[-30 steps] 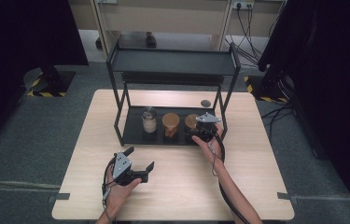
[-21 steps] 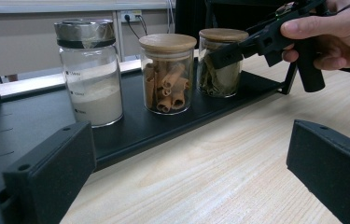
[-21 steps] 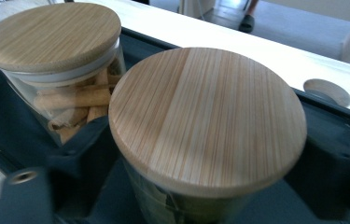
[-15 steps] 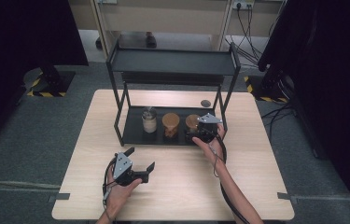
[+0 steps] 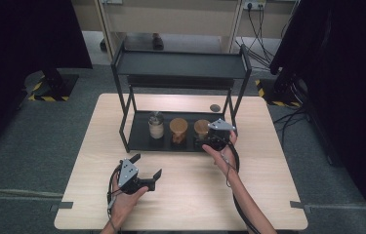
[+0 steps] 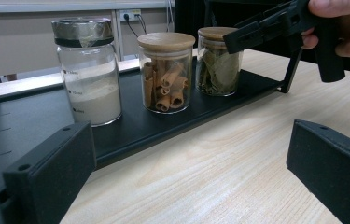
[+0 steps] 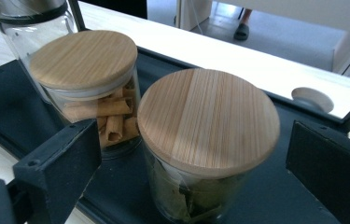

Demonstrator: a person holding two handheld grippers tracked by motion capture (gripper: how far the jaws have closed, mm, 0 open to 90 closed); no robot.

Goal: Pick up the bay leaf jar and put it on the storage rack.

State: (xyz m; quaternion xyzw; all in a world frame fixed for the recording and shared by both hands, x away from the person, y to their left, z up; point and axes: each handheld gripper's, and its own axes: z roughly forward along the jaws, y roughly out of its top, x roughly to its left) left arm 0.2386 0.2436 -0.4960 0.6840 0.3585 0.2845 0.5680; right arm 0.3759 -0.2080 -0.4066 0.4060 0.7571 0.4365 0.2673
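So the wooden table (image 5: pixel 185 195) has a black two-tier rack (image 5: pixel 180 66) sitting toward the far side, and both forearms come in from the near edge. The left hand (image 5: pixel 122 202) rests low over the front of the table, palm up, holding the left gripper (image 5: pixel 149 171) tipped toward the rack; its jaws are spread wide with nothing between them, just bare tabletop. The right arm reaches further forward, wrist cocked. The right gripper (image 5: pixel 209 143) is right at the rack's lower shelf (image 6: pixel 32 116), jaws also spread wide, one on each side of the rightmost jar without touching it as far as I can tell.

Three jars stand in a row on that lower shelf. The left jar (image 6: pixel 87 70) is the tallest, with a dark metal-looking lid and white powder filling roughly the bottom half. The middle jar (image 6: pixel 167 72) has a bamboo lid and holds rolled cinnamon-like sticks. The right jar (image 7: pixel 207 140) has a bamboo lid too and greenish dried leaves inside; its bottom is cut off in the right gripper view.

A small round disc (image 5: pixel 214 107) lies on the table behind the rack, can't make out what it is.
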